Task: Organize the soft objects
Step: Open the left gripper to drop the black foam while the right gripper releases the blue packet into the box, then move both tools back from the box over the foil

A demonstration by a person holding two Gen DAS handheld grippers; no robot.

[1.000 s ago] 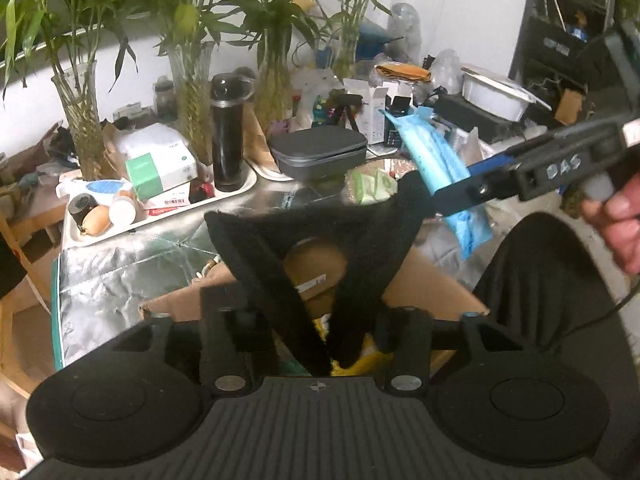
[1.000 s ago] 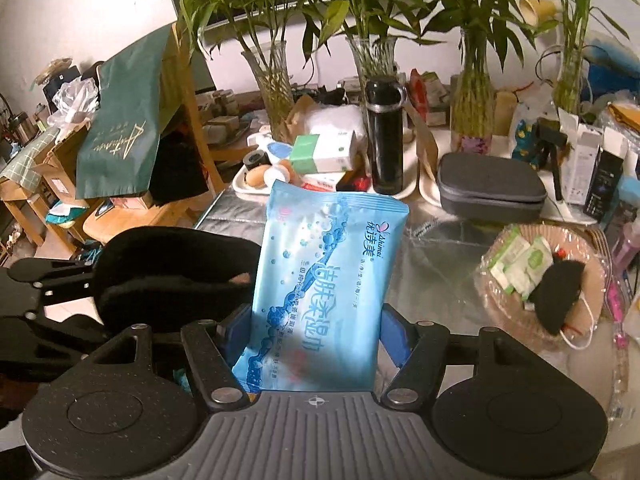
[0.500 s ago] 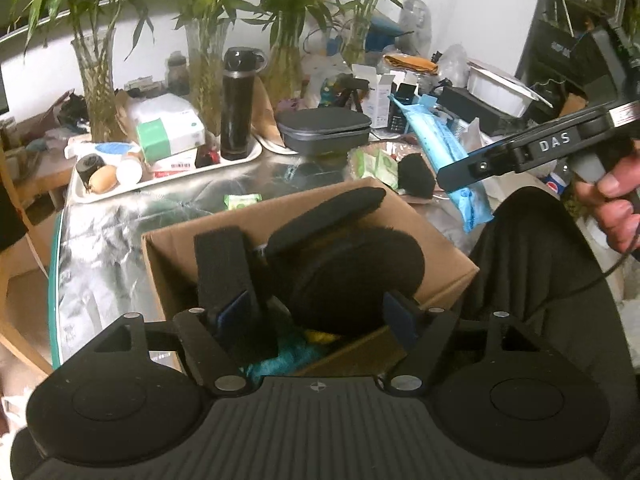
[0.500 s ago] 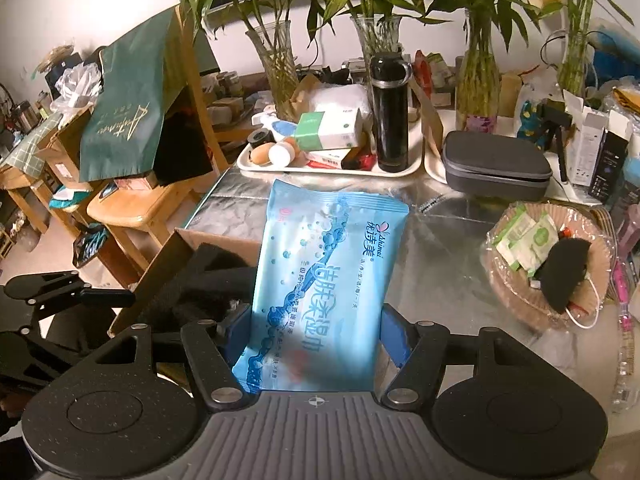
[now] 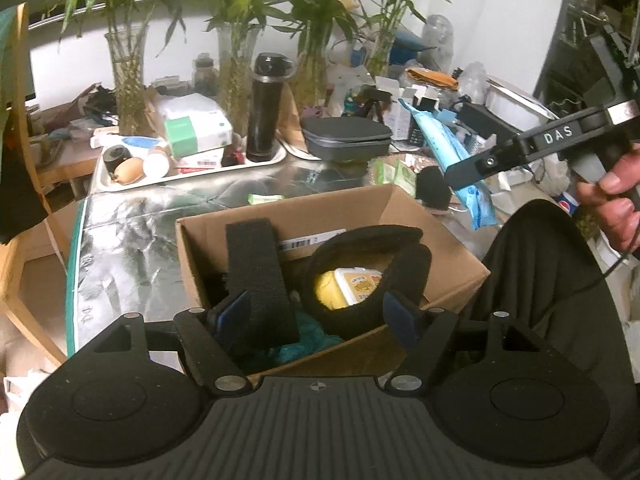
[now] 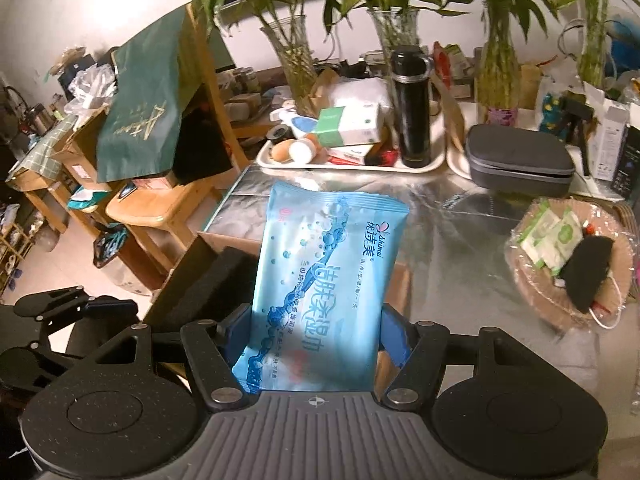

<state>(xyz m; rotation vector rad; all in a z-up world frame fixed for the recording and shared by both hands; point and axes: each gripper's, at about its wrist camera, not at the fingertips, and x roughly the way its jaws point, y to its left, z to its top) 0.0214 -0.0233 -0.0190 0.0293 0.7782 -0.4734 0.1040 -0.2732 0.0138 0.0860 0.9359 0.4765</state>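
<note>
An open cardboard box (image 5: pixel 404 216) sits on the foil-covered table. A black padded strap (image 5: pixel 372 276) lies looped inside it over a yellow packet (image 5: pixel 352 288) and teal cloth (image 5: pixel 304 340); one strap end (image 5: pixel 256 272) stands up by the left finger. My left gripper (image 5: pixel 316 320) is open over the box, jaws spread around the strap. My right gripper (image 6: pixel 316 336) is shut on a blue wet-wipes pack (image 6: pixel 324 288), held above the box's right side; the pack also shows in the left wrist view (image 5: pixel 452 156).
A white tray (image 6: pixel 352 168) with a black flask (image 6: pixel 412 104), tissue box and eggs stands at the back. A grey case (image 6: pixel 520 160) and a wicker basket (image 6: pixel 536 292) with sachets and a black mask are at right. Bamboo vases line the rear; a wooden chair (image 6: pixel 168 208) stands left.
My left gripper lowered the black strap into the box and opened, letting it go. The right gripper kept hold of the wipes pack and moved closer over the box.
</note>
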